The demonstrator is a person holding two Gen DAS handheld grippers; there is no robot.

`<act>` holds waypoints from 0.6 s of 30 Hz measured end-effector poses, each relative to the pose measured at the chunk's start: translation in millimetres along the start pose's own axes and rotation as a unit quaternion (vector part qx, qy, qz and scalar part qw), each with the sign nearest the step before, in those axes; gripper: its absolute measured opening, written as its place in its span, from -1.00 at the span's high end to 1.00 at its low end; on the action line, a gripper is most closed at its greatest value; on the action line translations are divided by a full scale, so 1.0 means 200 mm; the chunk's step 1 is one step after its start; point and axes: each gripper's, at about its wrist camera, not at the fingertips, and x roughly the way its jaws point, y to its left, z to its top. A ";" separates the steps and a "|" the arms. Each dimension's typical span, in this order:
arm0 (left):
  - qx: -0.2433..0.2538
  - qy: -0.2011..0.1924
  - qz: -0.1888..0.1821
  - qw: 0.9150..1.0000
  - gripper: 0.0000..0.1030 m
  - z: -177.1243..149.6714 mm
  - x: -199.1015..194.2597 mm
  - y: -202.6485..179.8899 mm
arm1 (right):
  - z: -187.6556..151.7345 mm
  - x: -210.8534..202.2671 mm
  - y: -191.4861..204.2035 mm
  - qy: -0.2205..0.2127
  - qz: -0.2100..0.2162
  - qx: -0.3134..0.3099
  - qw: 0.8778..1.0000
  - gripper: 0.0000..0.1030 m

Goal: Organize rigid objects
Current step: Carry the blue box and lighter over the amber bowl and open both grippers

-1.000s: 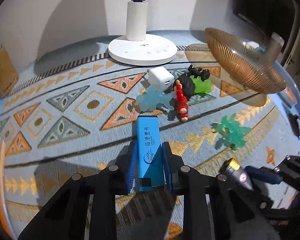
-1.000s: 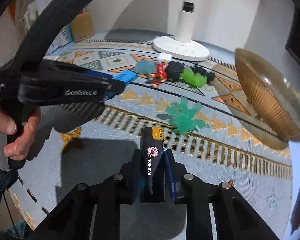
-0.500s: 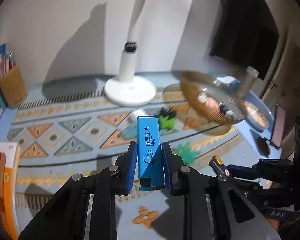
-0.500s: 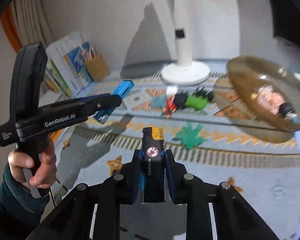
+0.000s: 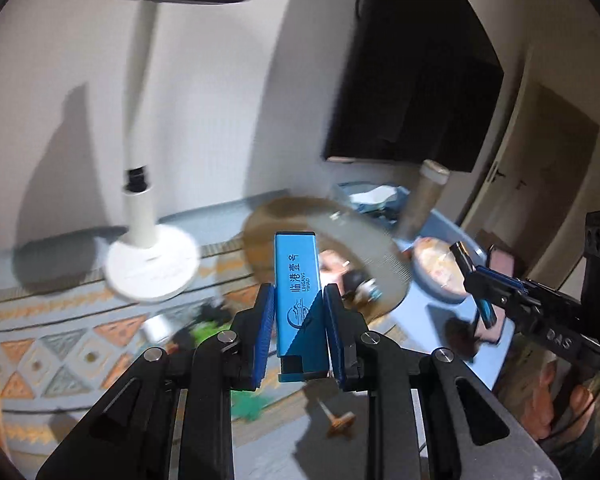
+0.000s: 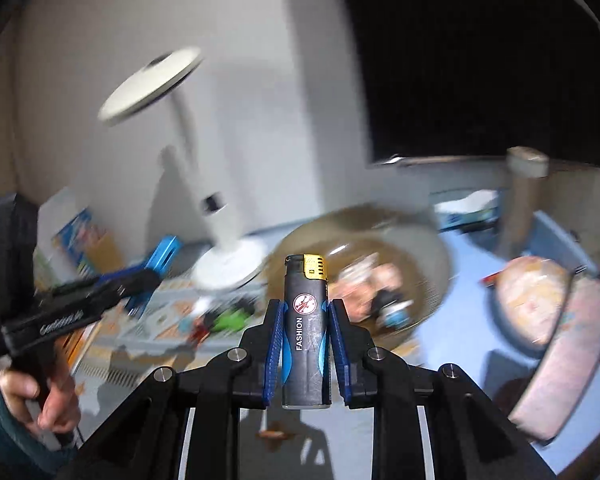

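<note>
A patterned cloth covers the desk (image 5: 60, 344) under a white wall and a dark screen, all of it blurred. The left tongs (image 5: 296, 320) are clamped on a blue lighter (image 5: 298, 292), which stands upright between the pads, slab-sided, with printed characters and a logo on its face. The right tongs (image 6: 305, 336) are clamped on a grey lighter (image 6: 306, 320) with a gold top, a red round badge and the word FASHION down its side; it too stands straight in the grip. Just beyond both tips sits an amber ribbed bowl (image 5: 384, 264), already holding a few small things, too smeared to name. Left of the tongs stands a white lamp (image 5: 148, 264), and below the tips lie loose toys (image 6: 228, 318) on the cloth.

Judged risks: both lighters are smooth and held low on their bodies, so a quick swing could let one slip or tilt. Both tongs head for the same bowl and could knock together, or strike its rim and tip it
</note>
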 end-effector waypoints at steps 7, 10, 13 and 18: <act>-0.004 0.026 -0.015 1.000 0.58 0.12 0.31 -0.13 | 0.16 0.08 -0.22 0.000 -0.057 0.031 0.998 0.56; -0.011 0.052 -0.005 0.999 0.58 0.10 0.50 -0.13 | 0.16 0.20 -0.28 0.025 -0.063 0.045 0.997 0.56; -0.017 0.079 0.004 0.997 0.58 0.06 0.65 -0.11 | 0.15 0.35 -0.34 0.054 -0.067 0.056 0.995 0.56; -0.012 0.109 0.016 0.994 0.58 0.00 0.81 -0.09 | 0.14 0.56 -0.40 0.092 -0.089 0.052 0.990 0.56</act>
